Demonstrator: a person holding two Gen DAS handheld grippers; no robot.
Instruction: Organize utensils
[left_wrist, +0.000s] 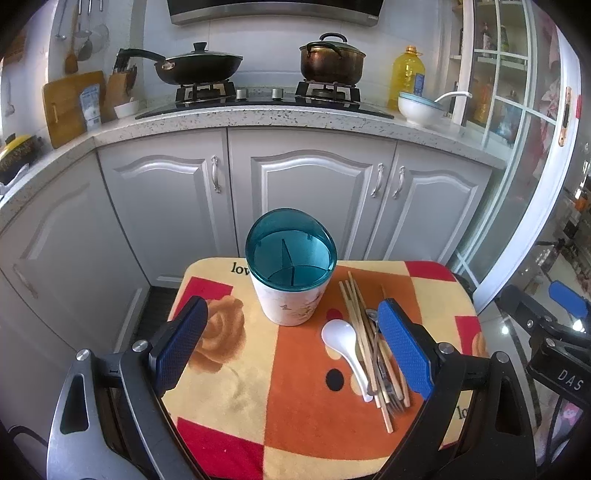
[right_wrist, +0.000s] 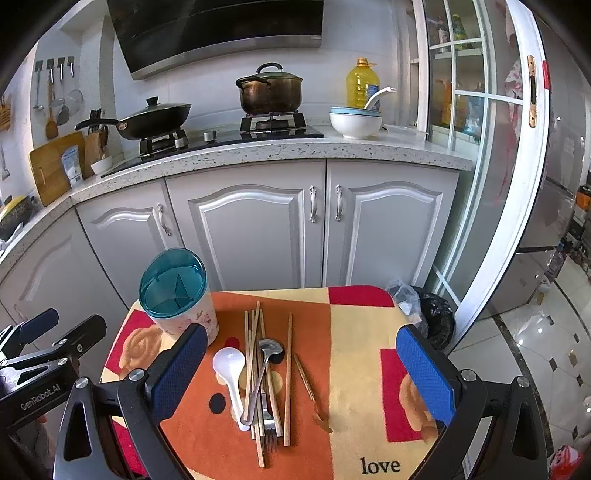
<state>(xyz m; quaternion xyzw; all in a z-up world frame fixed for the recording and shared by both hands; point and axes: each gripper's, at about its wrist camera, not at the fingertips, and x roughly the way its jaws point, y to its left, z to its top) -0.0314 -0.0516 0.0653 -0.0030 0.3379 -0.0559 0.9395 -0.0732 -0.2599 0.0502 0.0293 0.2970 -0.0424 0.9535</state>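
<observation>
A white utensil holder with a teal divided rim (left_wrist: 290, 273) stands upright at the back of a small cloth-covered table (left_wrist: 295, 424); it also shows in the right wrist view (right_wrist: 177, 295). A pile lies to its right: a white spoon (right_wrist: 229, 373), wooden chopsticks (right_wrist: 255, 354), a metal spoon (right_wrist: 264, 365) and a fork (right_wrist: 269, 424). In the left wrist view the white spoon (left_wrist: 341, 341) and chopsticks (left_wrist: 360, 332) lie beside the right finger. My left gripper (left_wrist: 291, 350) is open and empty, in front of the holder. My right gripper (right_wrist: 301, 373) is open and empty, above the pile.
A small wooden fork (right_wrist: 312, 398) lies apart, right of the pile. Grey cabinets (left_wrist: 310, 192) and a counter with a stove, pots (left_wrist: 332, 59) and a bowl (left_wrist: 419, 107) stand behind the table. A black bin bag (right_wrist: 432, 317) sits by the table's right.
</observation>
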